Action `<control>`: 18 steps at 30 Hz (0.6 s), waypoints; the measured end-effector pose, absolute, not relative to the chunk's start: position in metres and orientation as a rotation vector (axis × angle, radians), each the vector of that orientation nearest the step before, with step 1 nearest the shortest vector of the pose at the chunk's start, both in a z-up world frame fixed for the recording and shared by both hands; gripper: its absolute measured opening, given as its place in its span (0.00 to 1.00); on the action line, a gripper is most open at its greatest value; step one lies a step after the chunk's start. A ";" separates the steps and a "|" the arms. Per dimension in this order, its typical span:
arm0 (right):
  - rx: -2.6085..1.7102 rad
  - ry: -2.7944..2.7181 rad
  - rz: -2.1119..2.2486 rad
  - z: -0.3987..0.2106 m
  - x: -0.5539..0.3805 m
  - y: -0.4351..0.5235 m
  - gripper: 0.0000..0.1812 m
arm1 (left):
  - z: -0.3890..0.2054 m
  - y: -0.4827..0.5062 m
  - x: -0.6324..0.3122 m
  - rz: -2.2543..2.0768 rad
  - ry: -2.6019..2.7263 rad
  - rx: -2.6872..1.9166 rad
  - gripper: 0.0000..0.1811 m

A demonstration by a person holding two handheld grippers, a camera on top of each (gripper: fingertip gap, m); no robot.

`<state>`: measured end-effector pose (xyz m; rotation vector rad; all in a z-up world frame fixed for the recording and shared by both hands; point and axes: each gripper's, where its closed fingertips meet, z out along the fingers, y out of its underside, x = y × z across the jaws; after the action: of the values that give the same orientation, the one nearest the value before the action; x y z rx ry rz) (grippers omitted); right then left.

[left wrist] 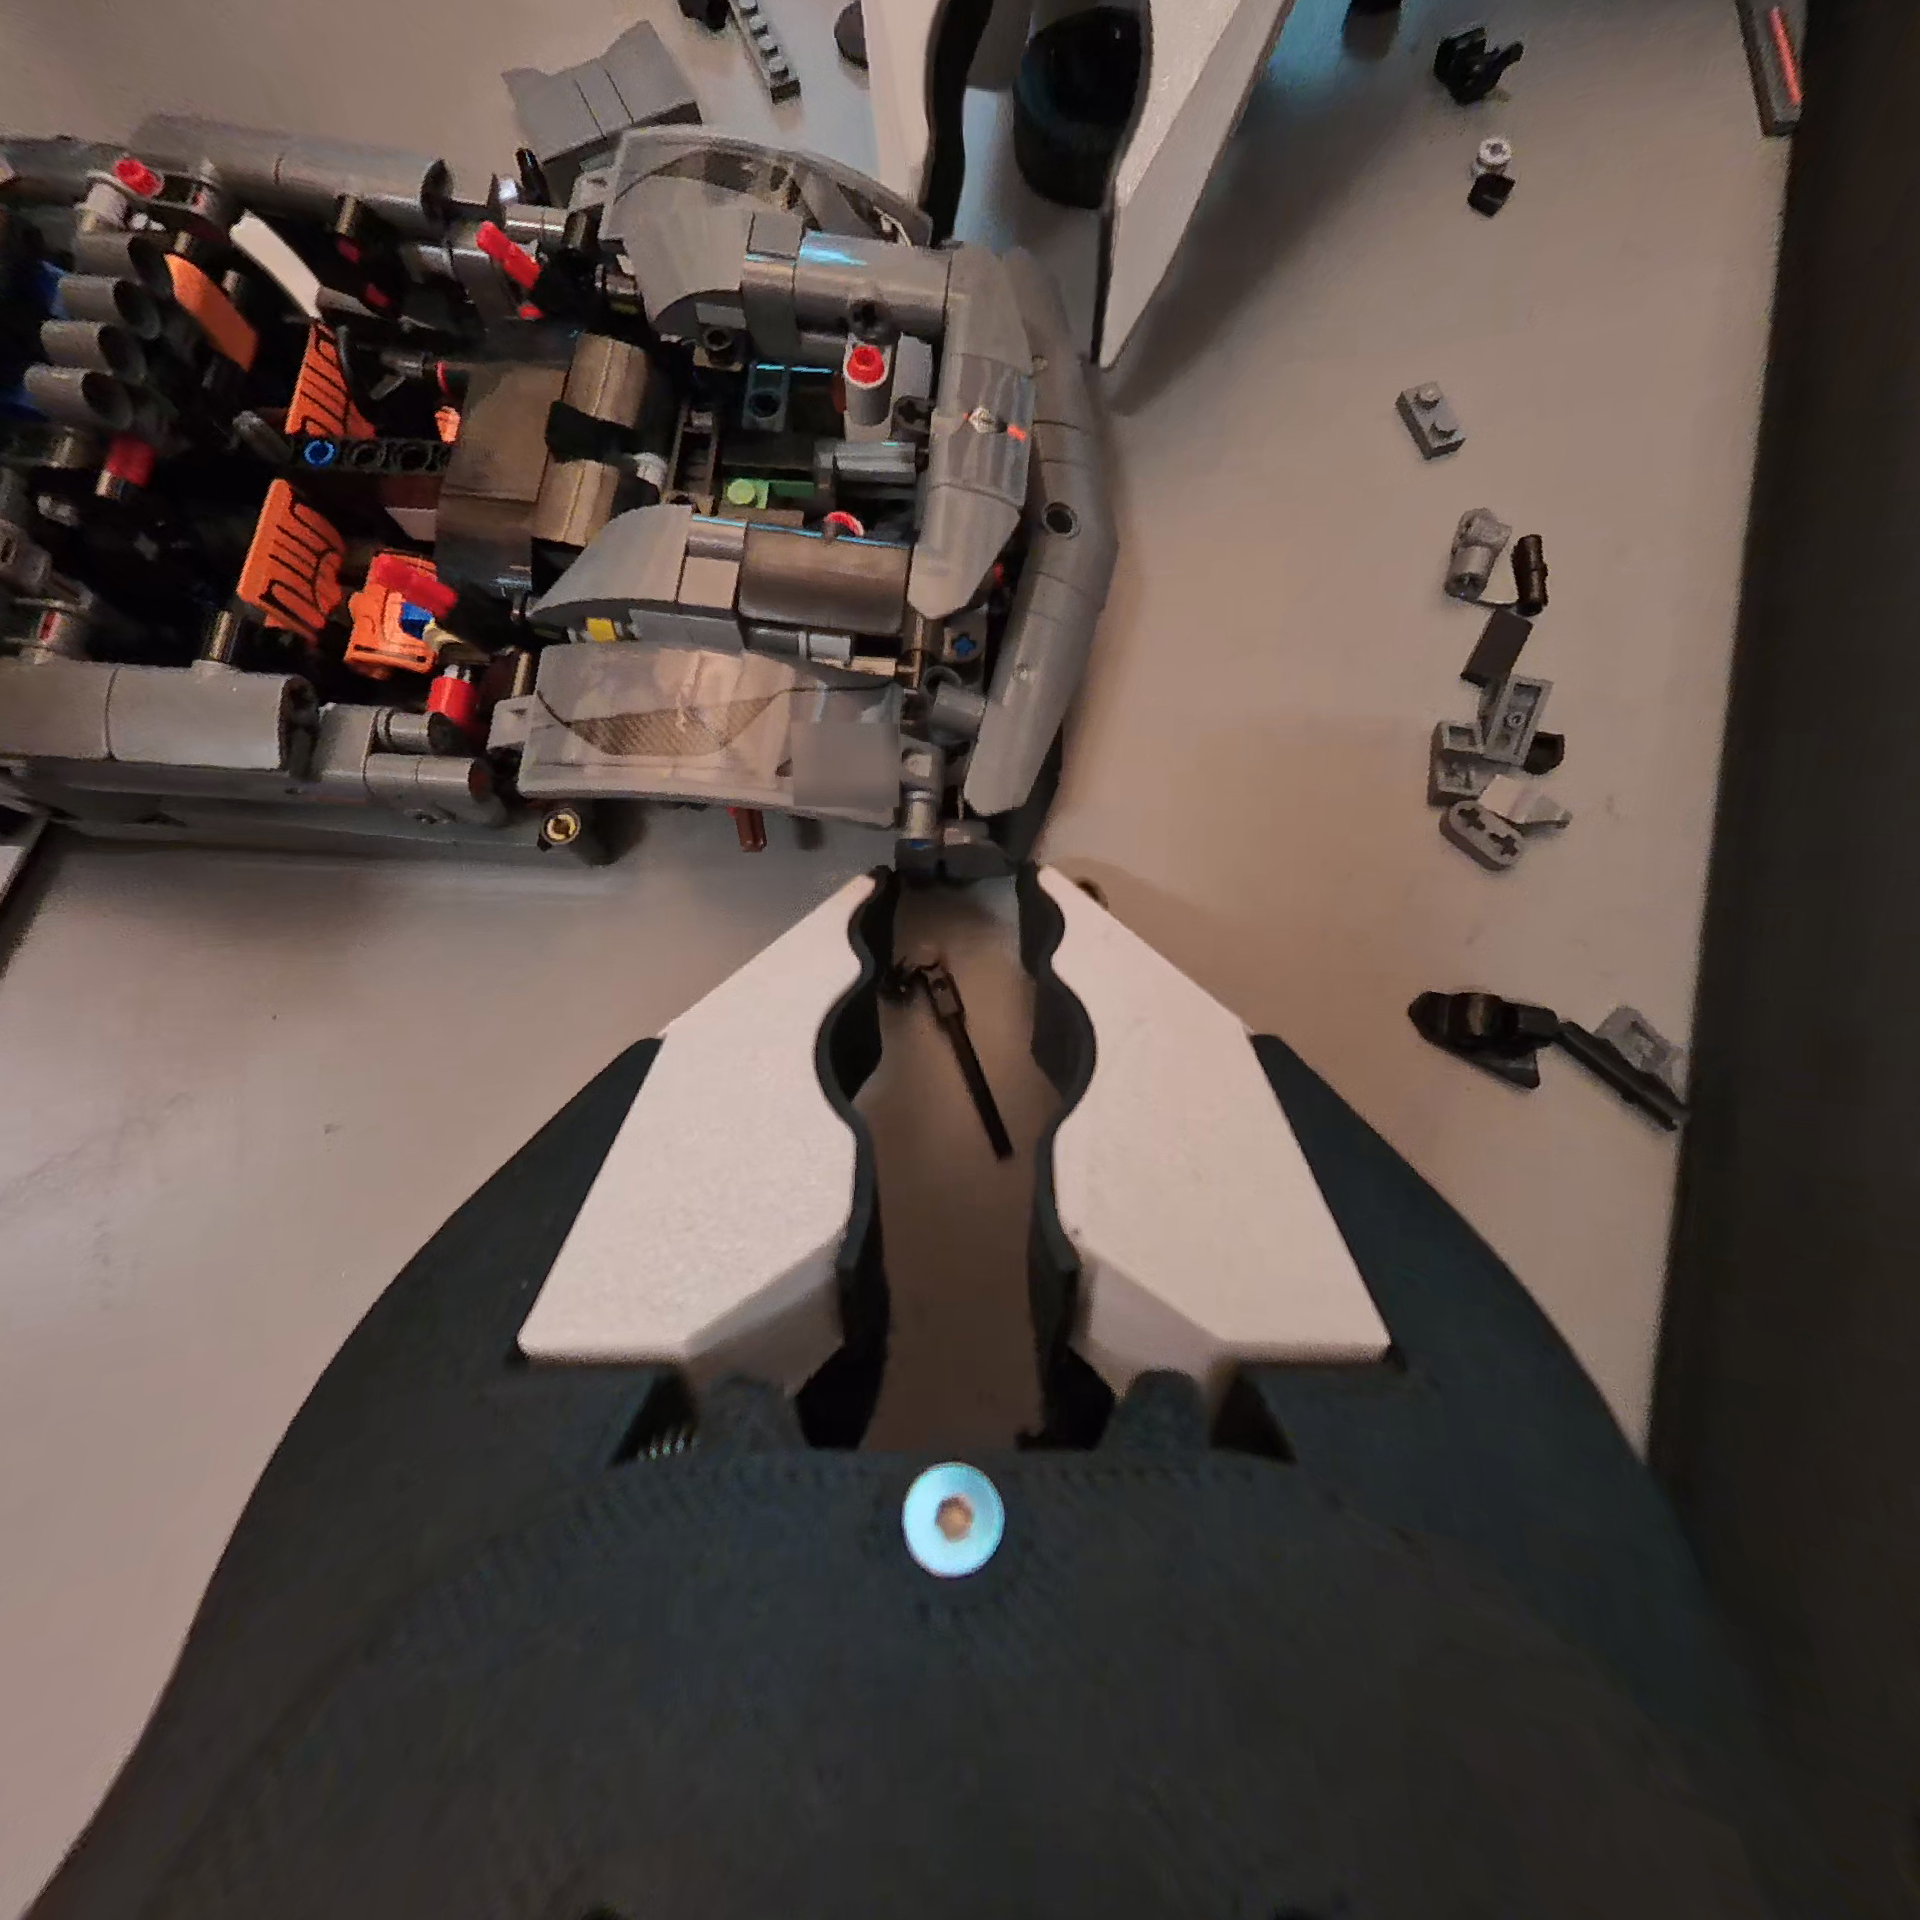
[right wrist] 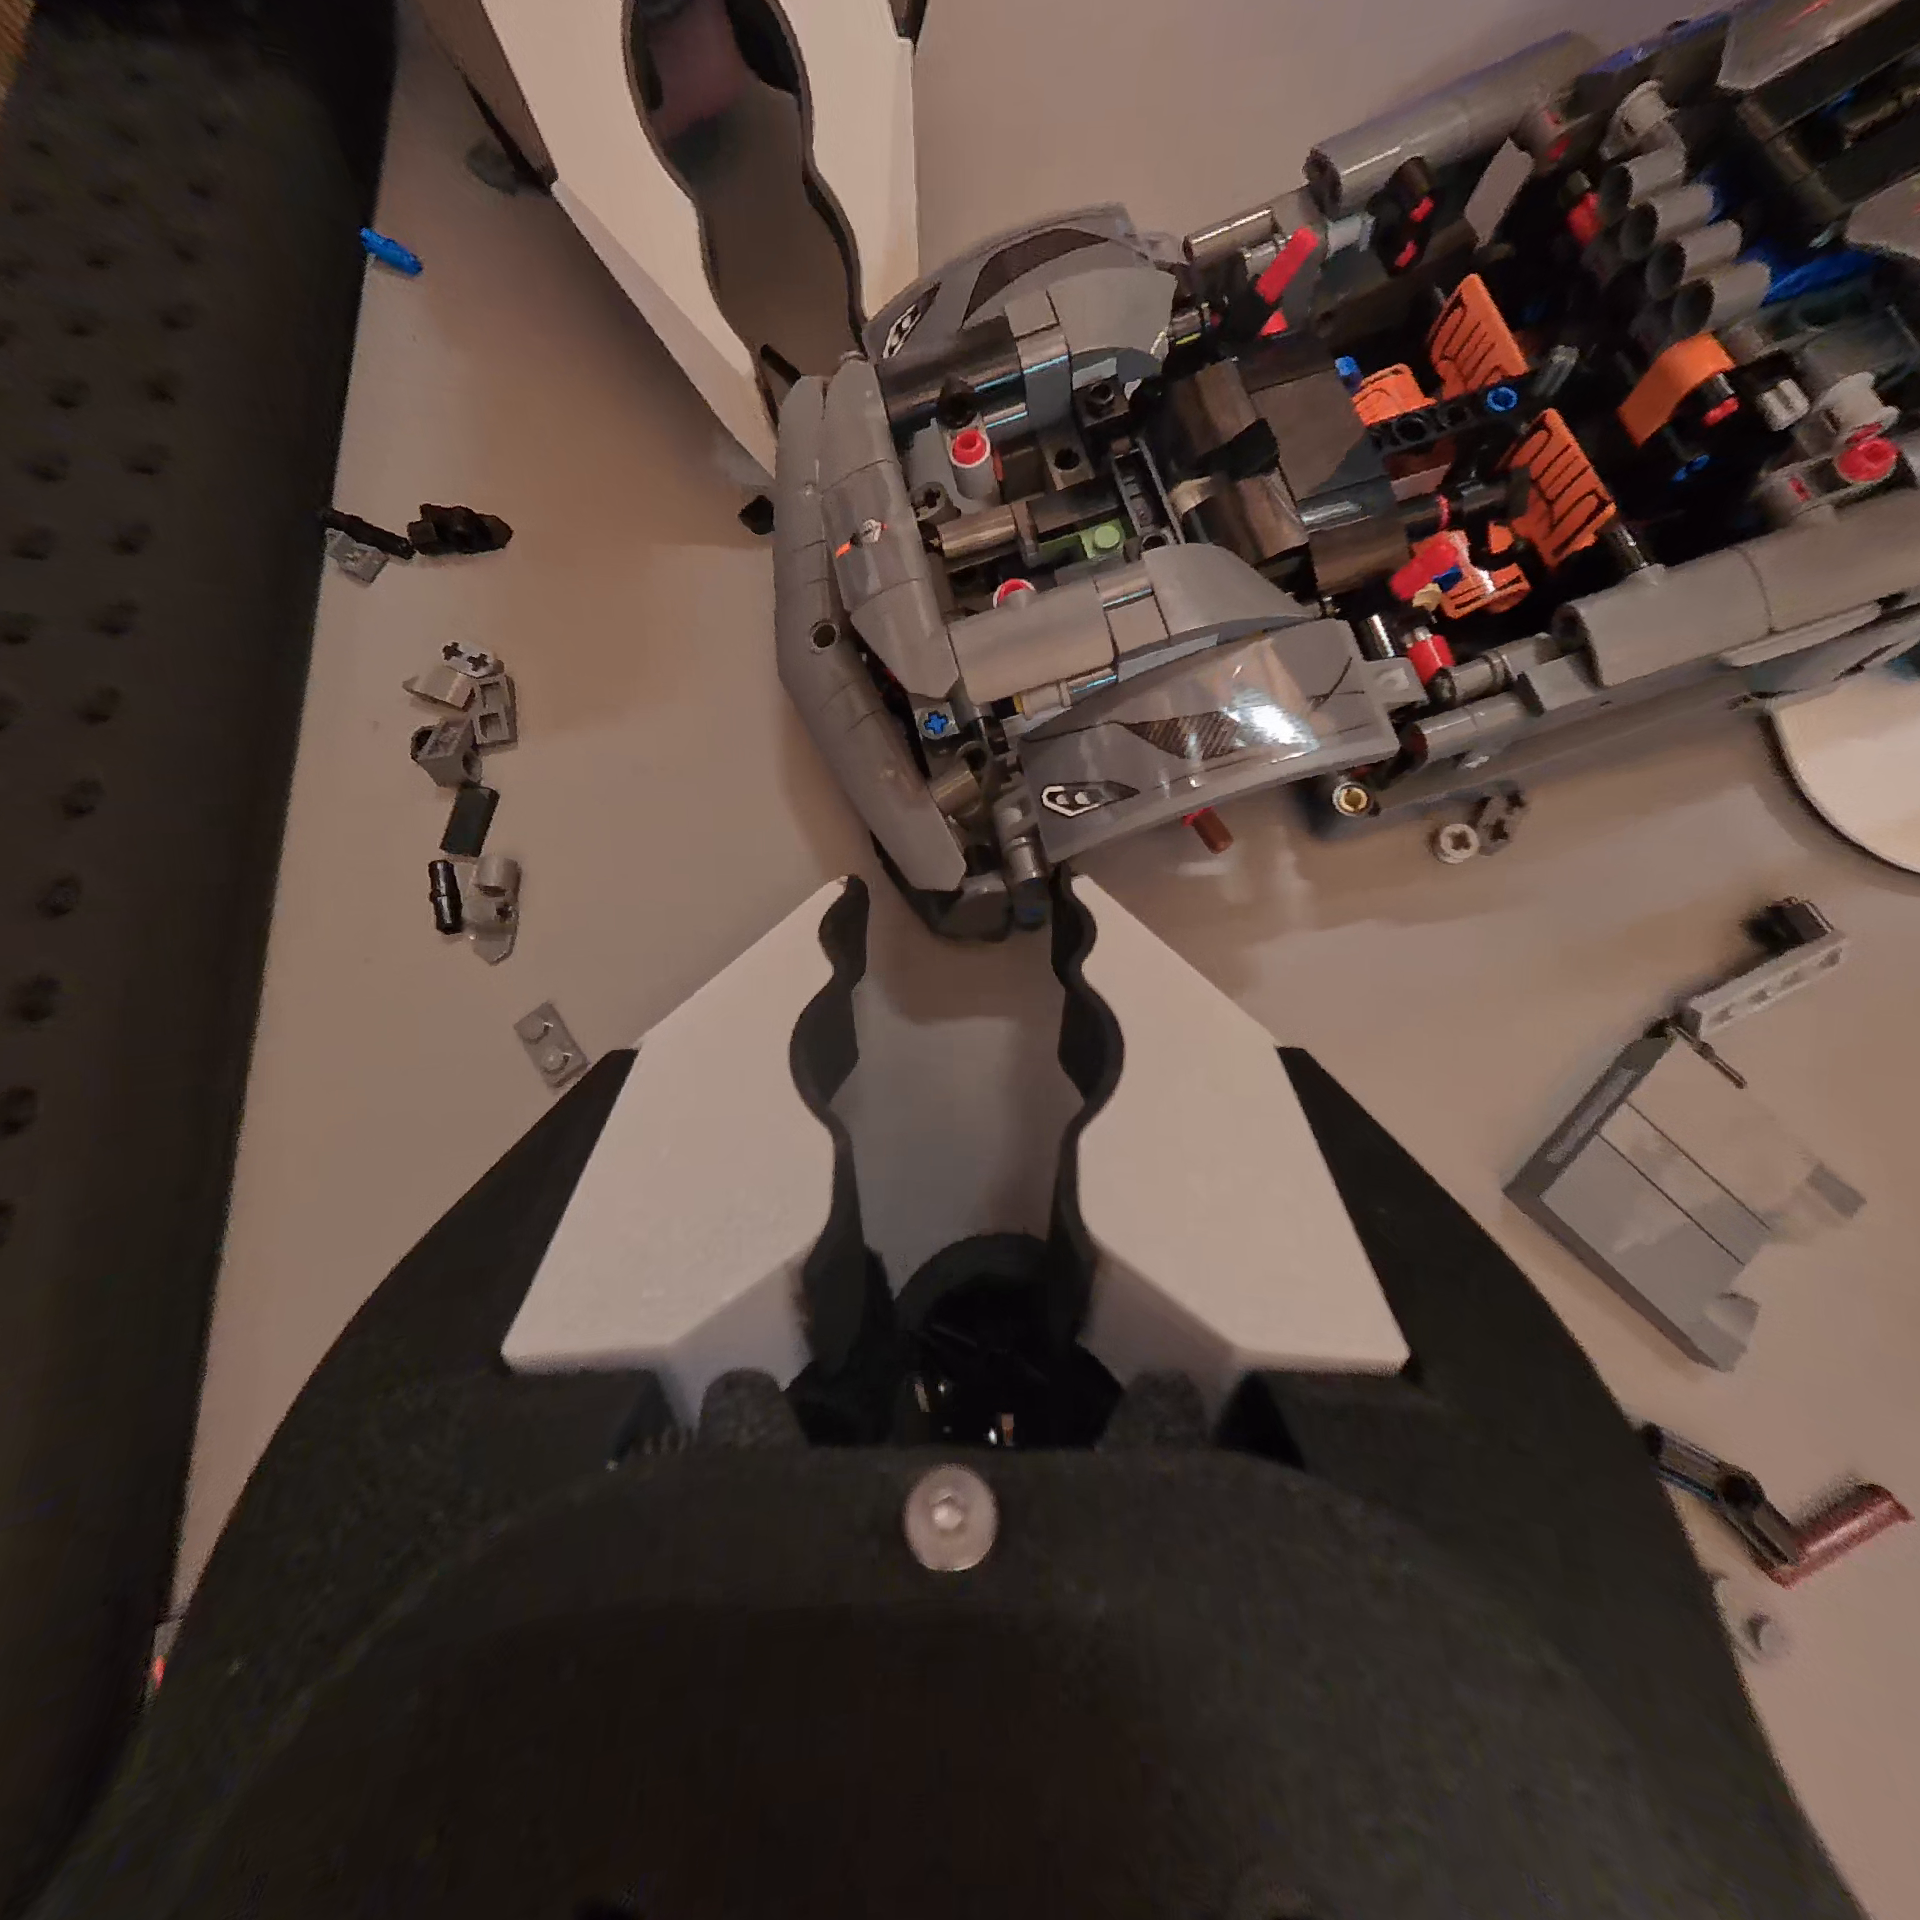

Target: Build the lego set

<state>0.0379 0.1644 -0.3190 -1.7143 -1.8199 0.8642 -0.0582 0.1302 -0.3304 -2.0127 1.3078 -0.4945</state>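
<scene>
The grey lego car (left wrist: 727,468) with orange and red inner parts lies on the pale table, also in the right wrist view (right wrist: 1195,520). My left gripper (left wrist: 954,883) is closed on a small dark grey piece at the car's near front corner. A thin black axle (left wrist: 971,1060) lies on the table under its fingers. My right gripper (right wrist: 956,894) is open, its tips either side of the car's other front corner. A black tyre (right wrist: 966,1320) lies beneath it and shows between its fingers (left wrist: 1174,208) in the left wrist view. The left gripper's fingers (right wrist: 623,208) show at the top.
Loose grey and black pieces (left wrist: 1496,748) lie beyond the car's nose, also in the right wrist view (right wrist: 468,727). A flat grey panel assembly (right wrist: 1662,1195) and a beam (right wrist: 1766,966) lie on the right. A dark studded mat (right wrist: 125,623) borders the table. Some 11 cm of space lies between my two pairs of fingers.
</scene>
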 end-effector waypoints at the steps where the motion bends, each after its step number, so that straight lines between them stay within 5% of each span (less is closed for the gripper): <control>1: -1.711 -1.829 0.872 -0.319 0.037 0.162 0.19 | -0.330 0.129 -0.060 -0.489 1.326 -2.014 0.12; 18: -1.739 -1.876 0.814 -0.329 0.035 0.159 0.19 | -0.295 0.138 -0.045 -0.304 1.357 -1.924 0.07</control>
<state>0.0351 0.1586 -0.3287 -1.7388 -1.8763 0.8136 -0.0448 0.1378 -0.2947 -1.9244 1.3568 -0.3041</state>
